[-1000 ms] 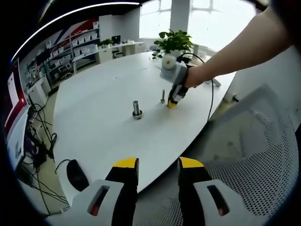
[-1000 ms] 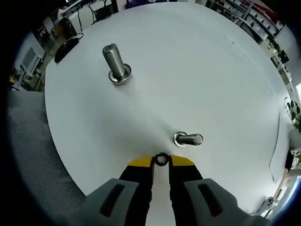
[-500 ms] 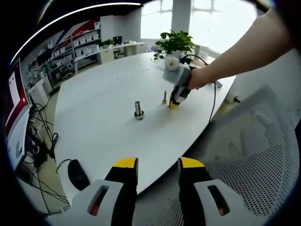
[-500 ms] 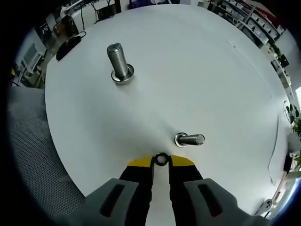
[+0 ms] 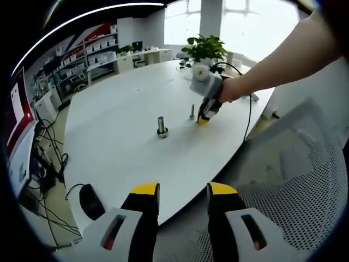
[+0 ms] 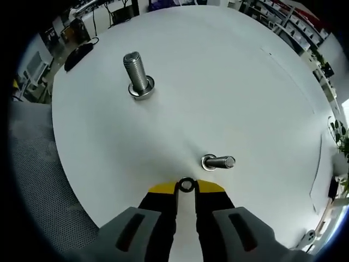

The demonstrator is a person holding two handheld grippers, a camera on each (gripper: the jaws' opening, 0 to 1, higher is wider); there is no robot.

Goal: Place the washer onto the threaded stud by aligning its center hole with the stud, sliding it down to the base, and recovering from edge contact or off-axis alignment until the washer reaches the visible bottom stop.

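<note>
I've got the washer (image 6: 187,185) pinched at the tips of my right gripper (image 6: 186,188), just short of the small threaded stud (image 6: 219,161). Not threaded yet: alignment and slide-down remain. My left gripper (image 5: 180,191) hangs open and empty, well back from that stud.

The right gripper (image 6: 186,192) has its fingers (image 6: 162,191) pinched nearly together (arm outstretched), while the left gripper (image 5: 184,191) hangs parted.
</note>
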